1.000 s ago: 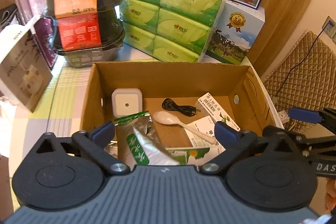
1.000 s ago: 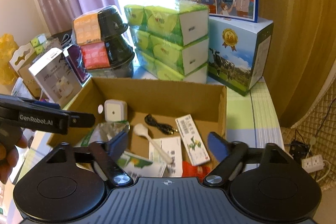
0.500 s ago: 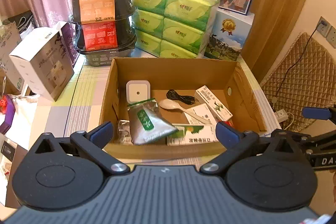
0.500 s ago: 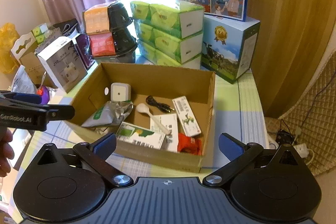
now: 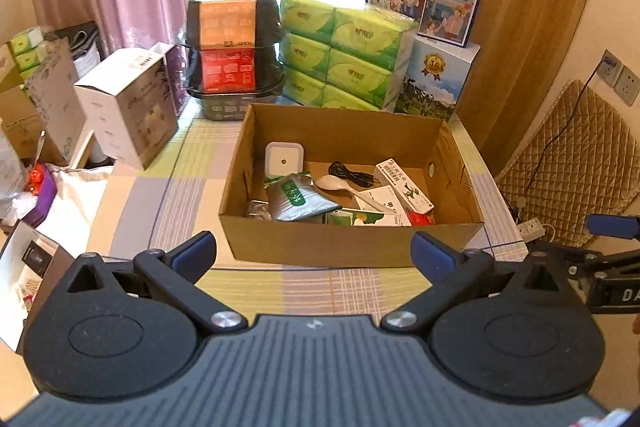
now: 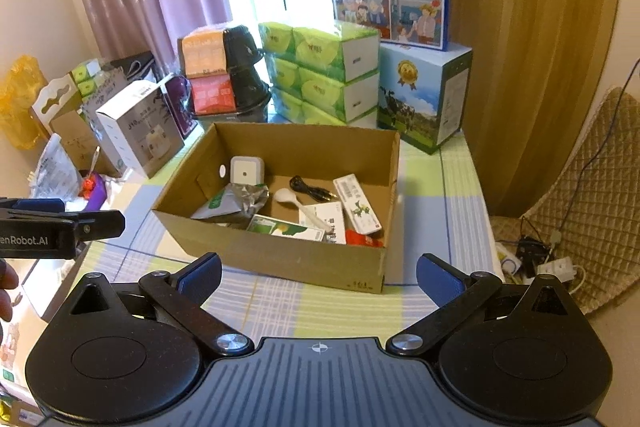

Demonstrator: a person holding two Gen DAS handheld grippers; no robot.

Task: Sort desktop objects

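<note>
An open cardboard box stands on the checked tablecloth. Inside lie a white square device, a silver-green pouch, a white spoon, a black cable, several small cartons and a red packet. My left gripper hangs open in front of the box, nothing between its fingers. My right gripper is open too, held back from the box's near right corner. Each gripper shows at the edge of the other's view.
Behind the box are green tissue packs, stacked black bowls, and blue milk cartons. A white appliance box and clutter stand left. A quilted chair and power strip are right.
Both grippers have pulled back and up from over the box, so the whole box and table now show. The pouch lies released inside the box. Both stay open.
</note>
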